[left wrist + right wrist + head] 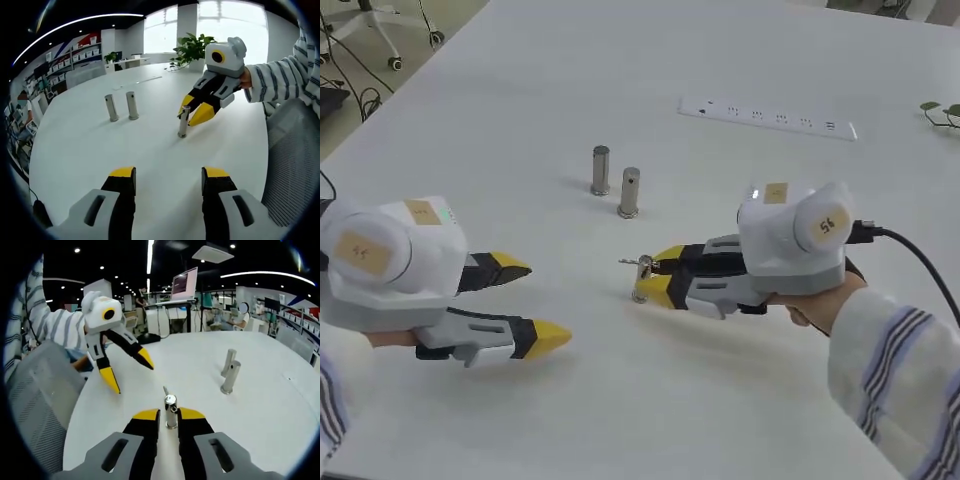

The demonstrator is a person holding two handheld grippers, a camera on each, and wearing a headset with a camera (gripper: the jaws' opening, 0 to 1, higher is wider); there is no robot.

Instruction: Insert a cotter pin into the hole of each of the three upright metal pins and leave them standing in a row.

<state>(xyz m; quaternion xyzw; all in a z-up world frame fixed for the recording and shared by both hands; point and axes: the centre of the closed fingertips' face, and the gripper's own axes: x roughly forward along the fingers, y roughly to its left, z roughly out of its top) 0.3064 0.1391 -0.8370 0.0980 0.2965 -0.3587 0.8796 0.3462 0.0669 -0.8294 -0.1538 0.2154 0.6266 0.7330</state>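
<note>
Three steel pins stand on the white table (650,400). Two bare ones (601,170) (629,192) stand side by side at the middle. The third pin (641,281) stands nearer, with a thin cotter pin (631,262) through its top, the tip poking out to the left. My right gripper (660,273) lies level against this pin from the right, its jaws drawn close on the cotter pin's near end. In the right gripper view the pin (171,412) stands between the yellow fingertips. My left gripper (545,302) hovers open at the left, holding nothing.
A white power strip (768,117) lies at the table's far right. A cable (920,265) trails from the right gripper. Grey mesh chair backs (295,150) stand beside the table. Bare table lies all around the pins.
</note>
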